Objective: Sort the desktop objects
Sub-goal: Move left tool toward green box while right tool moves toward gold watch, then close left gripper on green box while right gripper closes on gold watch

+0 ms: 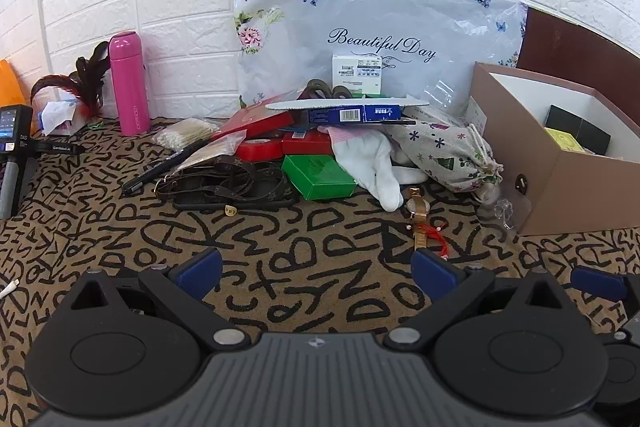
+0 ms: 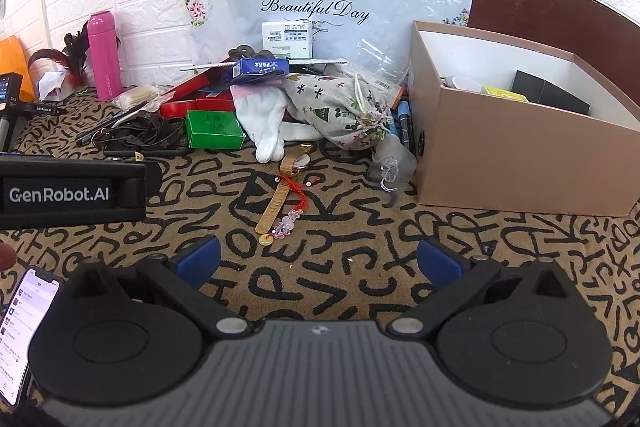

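Because both the left gripper [image 1: 316, 263] and the right gripper [image 2: 318, 259] hover over the lettered tan cloth with jaws spread wide and nothing between them, the first pick is still open. The gold mesh-strap wristwatch [image 2: 286, 183] lies just in front of the open brown cardboard box [image 2: 500, 163], to its left, tangled with a red cord charm strung with pink beads [image 2: 294, 209]. It looks light but slippery and floppy – best pinched across the strap's flat width (not the glass face). Behind it, away from the box, the white cotton glove [image 2: 266, 125] is soft and forgiving – grab it anywhere.
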Available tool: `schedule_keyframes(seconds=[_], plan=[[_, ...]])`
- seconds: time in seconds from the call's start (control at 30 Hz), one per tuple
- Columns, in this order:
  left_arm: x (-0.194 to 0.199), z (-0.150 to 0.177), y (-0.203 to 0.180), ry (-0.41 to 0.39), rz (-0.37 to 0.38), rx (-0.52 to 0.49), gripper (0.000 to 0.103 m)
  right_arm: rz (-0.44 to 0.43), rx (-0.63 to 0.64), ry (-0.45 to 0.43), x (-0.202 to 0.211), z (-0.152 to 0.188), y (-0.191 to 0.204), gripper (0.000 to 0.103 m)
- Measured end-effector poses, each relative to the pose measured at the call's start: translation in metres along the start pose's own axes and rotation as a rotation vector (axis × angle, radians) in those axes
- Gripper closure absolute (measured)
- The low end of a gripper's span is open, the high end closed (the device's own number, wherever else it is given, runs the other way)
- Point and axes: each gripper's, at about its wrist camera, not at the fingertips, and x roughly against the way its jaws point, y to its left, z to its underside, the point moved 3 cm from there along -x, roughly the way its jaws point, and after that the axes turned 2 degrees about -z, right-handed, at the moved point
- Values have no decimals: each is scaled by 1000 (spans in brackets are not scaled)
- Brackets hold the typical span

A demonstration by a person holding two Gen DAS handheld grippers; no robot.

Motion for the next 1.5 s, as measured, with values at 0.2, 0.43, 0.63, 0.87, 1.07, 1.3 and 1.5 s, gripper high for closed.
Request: schedule_keyframes(seconds=[0.2, 0.43, 0.63, 0.87, 1.07, 1.3, 1.5], plan=[[-12, -2, 5, 23, 3, 5, 0, -13, 14, 13, -12, -2, 5, 1], [-29, -2, 14, 56, 34, 14, 0, -29, 32, 22, -30, -8, 11, 1], [-45, -11, 31, 60, 35, 29, 0, -84, 59, 9, -48, -17, 18, 1], [-80, -28, 34, 74, 83, 33, 1, -105, 78, -3, -76, -26, 22, 2], [-124, -37, 25, 129, 141, 84, 17, -82, 90, -19, -99, -31, 15, 2], [-155, -50, 23, 151, 165, 181, 30, -74, 102, -37, -123, -45, 11, 32], [-161, -56, 17, 139, 192, 207, 29, -82, 98, 14, -145, -47, 8, 44]])
